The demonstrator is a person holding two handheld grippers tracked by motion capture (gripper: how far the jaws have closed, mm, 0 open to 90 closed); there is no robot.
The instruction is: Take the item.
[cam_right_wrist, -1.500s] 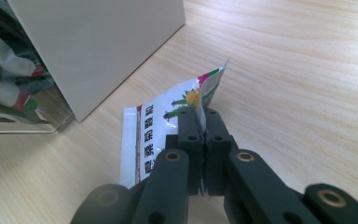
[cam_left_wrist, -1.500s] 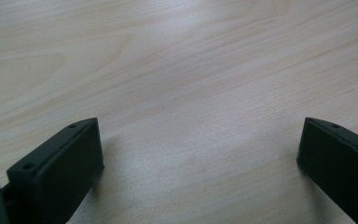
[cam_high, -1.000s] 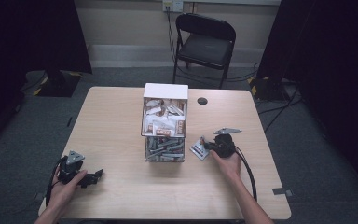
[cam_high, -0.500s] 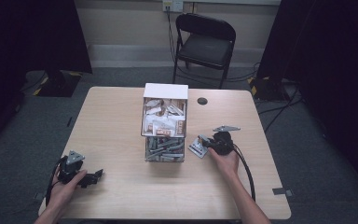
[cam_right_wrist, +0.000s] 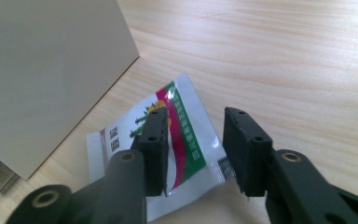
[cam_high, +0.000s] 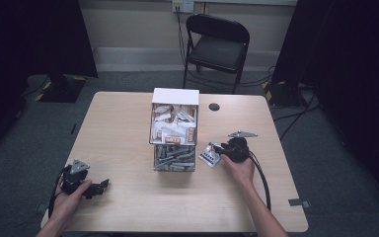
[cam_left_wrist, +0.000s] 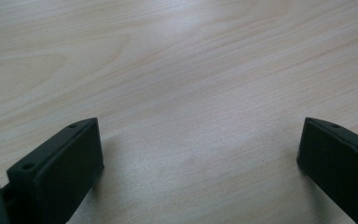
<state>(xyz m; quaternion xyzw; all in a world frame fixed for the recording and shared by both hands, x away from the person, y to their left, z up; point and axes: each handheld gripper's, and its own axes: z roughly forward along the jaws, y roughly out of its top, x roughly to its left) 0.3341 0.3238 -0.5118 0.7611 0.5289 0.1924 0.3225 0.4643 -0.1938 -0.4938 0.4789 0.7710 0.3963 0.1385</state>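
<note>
Nearest the person, the left gripper [cam_high: 94, 187] rests low on the pale wood-grain table [cam_high: 123, 128] at its near left corner, jaws spread wide with only bare tabletop between them. Farther in on the right, the right gripper [cam_right_wrist: 193, 135] hangs just over a small flat white sachet with a red and green printed stripe [cam_right_wrist: 168, 140]; its jaws stand partly open astride the sachet, not closed on it. The sachet lies flat on the table just beside the right wall of the clear two-tier box with a white lid [cam_high: 174, 129], which stands mid-table packed with more sachets.
</note>
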